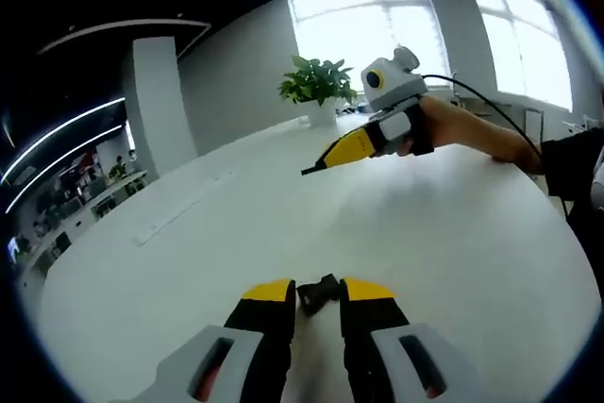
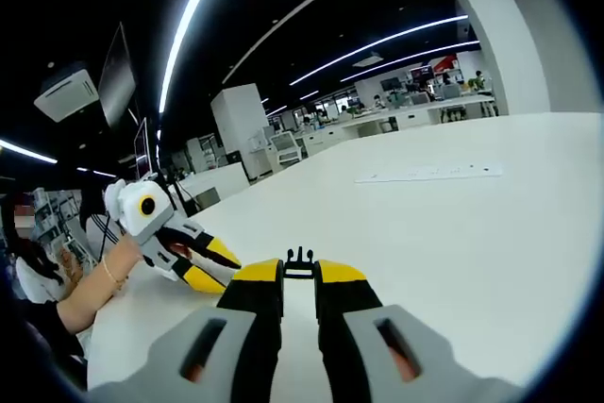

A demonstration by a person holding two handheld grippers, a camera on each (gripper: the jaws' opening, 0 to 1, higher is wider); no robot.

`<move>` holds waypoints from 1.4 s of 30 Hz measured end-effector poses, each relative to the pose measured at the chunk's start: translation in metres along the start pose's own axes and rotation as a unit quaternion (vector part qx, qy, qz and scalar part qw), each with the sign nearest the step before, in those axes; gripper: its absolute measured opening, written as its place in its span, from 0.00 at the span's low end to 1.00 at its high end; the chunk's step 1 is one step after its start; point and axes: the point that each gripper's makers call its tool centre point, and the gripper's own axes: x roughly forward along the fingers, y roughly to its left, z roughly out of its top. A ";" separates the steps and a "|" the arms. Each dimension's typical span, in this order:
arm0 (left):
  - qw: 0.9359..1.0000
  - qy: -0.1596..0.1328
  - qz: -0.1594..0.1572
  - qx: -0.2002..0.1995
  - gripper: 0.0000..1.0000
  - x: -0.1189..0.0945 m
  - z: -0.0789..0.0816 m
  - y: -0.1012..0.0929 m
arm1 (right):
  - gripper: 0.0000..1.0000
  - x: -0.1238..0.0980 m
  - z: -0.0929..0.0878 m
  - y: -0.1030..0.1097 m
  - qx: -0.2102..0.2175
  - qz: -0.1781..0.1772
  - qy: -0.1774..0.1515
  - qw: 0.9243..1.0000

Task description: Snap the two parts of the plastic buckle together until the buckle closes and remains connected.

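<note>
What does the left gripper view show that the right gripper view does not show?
Left gripper view alone: a potted plant before bright windows, and the left gripper holding a black buckle part. Right gripper view alone: a monitor, far desks, and the right gripper holding a pronged buckle part. Both: the white table, and the other gripper held above it.

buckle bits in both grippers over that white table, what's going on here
A person is holding a gripper in each hand above a white table. The left gripper is shut on one black buckle part, and the right gripper is shut on the pronged buckle part. The two grippers are held apart in the air, so the halves are not yet joined. In the left gripper view, a potted plant stands at the far end of the table.
</note>
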 end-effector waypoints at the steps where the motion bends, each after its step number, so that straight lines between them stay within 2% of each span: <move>1: 1.000 0.001 0.000 0.003 0.18 0.001 0.000 -0.001 | 0.13 0.000 0.000 0.000 0.001 0.000 0.000 1.000; 10: 1.000 0.007 0.015 0.004 0.19 0.005 -0.003 0.007 | 0.13 0.001 -0.001 0.000 0.016 0.005 -0.001 1.000; 21: 0.999 -0.007 0.010 -0.043 0.21 0.006 -0.004 0.010 | 0.13 0.003 -0.001 -0.001 0.019 0.006 0.001 1.000; 27: 0.999 -0.004 0.005 -0.050 0.21 0.004 -0.004 0.006 | 0.13 0.004 -0.003 -0.001 0.023 0.008 0.005 1.000; 37: 0.999 0.019 -0.010 -0.027 0.21 -0.004 -0.006 -0.002 | 0.13 0.004 -0.004 0.000 0.025 0.009 0.007 1.000; 42: 0.999 0.022 -0.008 -0.023 0.23 -0.005 -0.008 -0.003 | 0.13 0.003 -0.005 0.000 0.026 0.009 0.007 1.000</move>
